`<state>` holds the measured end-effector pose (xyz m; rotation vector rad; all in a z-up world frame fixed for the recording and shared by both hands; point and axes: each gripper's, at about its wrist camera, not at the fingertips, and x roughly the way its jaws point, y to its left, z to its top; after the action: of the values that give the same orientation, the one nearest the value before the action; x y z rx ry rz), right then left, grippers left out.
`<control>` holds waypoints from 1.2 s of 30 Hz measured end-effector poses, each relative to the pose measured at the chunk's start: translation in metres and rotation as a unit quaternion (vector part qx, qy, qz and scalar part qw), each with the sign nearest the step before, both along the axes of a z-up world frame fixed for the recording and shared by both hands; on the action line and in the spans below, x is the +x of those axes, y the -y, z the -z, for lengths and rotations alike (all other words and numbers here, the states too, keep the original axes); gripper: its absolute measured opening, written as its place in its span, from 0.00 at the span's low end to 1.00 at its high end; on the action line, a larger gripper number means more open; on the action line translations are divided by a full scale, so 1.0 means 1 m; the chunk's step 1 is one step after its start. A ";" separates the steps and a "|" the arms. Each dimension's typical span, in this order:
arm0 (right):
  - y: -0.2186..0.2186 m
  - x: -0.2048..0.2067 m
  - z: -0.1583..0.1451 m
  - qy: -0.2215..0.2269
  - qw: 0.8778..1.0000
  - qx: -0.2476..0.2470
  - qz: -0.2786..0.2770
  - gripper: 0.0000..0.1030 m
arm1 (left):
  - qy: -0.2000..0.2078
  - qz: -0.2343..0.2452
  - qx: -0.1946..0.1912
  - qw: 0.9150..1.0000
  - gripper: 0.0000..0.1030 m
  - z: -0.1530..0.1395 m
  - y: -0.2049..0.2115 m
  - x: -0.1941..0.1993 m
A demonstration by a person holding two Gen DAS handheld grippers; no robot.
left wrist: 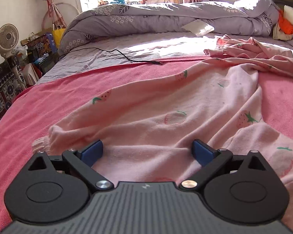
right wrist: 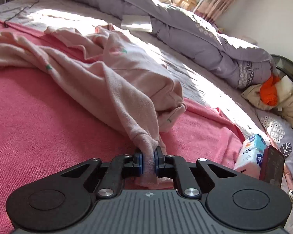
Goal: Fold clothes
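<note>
My right gripper [right wrist: 148, 160] is pinching one end of the pink pajamas [left wrist: 166, 107], my left gripper [left wrist: 147, 152] is wide open over them, and they lie crumpled on the pink blanket [left wrist: 58, 89], so no fold is made yet.

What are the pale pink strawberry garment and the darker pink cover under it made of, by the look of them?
Garment: probably soft cotton knit, matte; it drapes in loose folds, has a ribbed cuff, and bunches easily where the right gripper pinches it.
Cover: looks like terry or fleece towelling, matte; its surface shows a fine nubby, looped texture. Neither fibre can be confirmed by sight alone.
</note>
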<state>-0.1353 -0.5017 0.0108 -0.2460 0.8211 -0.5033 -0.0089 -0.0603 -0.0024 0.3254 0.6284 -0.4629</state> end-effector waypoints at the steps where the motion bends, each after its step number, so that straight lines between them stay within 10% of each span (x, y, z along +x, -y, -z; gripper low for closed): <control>1: -0.002 -0.011 -0.016 0.026 1.000 0.008 -0.004 0.13 | 0.003 0.000 0.003 1.000 0.98 -0.001 0.000 -0.001; 11: 0.007 -0.073 -0.172 0.201 0.976 0.082 -0.001 0.14 | 0.006 0.000 0.006 1.000 0.98 -0.003 0.002 0.000; 20: 0.096 0.028 -0.034 0.082 0.971 0.145 0.171 0.44 | 0.007 -0.001 0.006 1.000 0.99 -0.003 0.002 0.000; 26: 0.008 0.002 -0.033 0.114 0.993 0.014 -0.015 0.53 | 0.009 -0.002 0.008 1.000 1.00 -0.002 0.002 0.000; 31: -0.084 0.018 -0.026 0.043 0.972 -0.087 -0.213 0.58 | 0.013 -0.002 0.011 1.000 1.00 -0.003 0.003 -0.002; 34: -0.104 0.054 -0.002 0.002 0.969 -0.115 -0.219 0.46 | 0.013 -0.002 0.009 1.000 1.00 -0.003 0.002 -0.002; 36: -0.103 0.076 0.007 -0.013 0.975 -0.107 -0.196 0.03 | 0.012 -0.002 0.007 1.000 1.00 -0.003 0.001 -0.002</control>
<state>-0.0597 -0.3982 0.0037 -0.6019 0.7196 -0.2162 -0.0111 -0.0611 0.0003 0.3427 0.6084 -0.4503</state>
